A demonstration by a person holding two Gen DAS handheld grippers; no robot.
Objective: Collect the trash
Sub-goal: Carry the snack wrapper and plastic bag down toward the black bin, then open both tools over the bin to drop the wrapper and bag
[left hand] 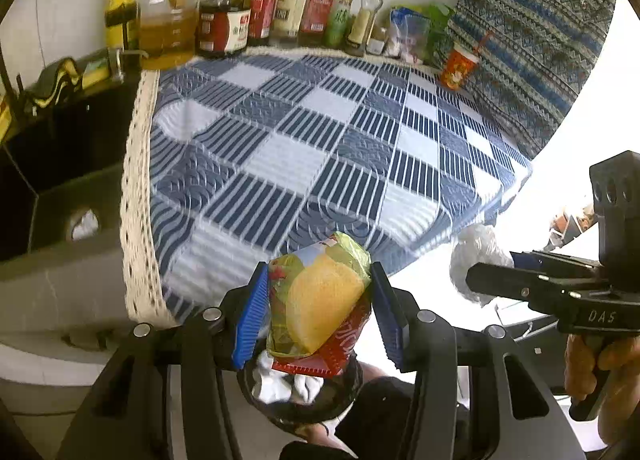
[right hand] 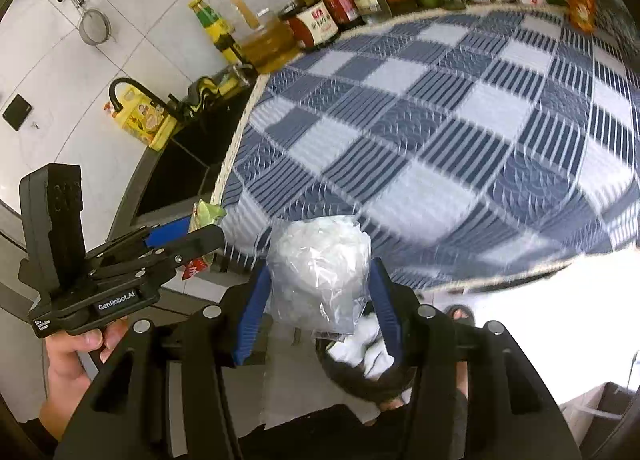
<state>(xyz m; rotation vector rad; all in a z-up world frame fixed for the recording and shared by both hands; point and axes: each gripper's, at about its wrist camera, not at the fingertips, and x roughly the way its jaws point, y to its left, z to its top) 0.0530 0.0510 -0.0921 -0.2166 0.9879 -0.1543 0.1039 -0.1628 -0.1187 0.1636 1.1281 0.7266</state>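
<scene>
Left wrist view: our left gripper (left hand: 318, 300) has its blue jaws clamped on a crumpled snack wrapper (left hand: 320, 296), yellow/green w/ red edge, held just off the near edge of the desk (left hand: 280, 131). Right below the wrapper sits a dark bin (left hand: 300, 392) w/ white paper already in it. Right gripper (right hand: 320, 292) has its jaws clamped on a wad of clear plastic film (right hand: 320, 280), also off the desk's near edge, w/ the same bin below & slightly right of it.

Going outward, the checked cloth on the desk looks free of loose trash across its middle. At the desk's far edge stands a row of bottles (left hand: 256, 3), then bagged goods, and an orange paper cup (left hand: 458, 65) w/ straw at the far-right corner. Left of the desk is a dark sink (left hand: 60, 163).

Our judgement: late stage. Both pieces are lifted & over the bin; dropping them is what's left. The cup may be trash too, can't tell.
</scene>
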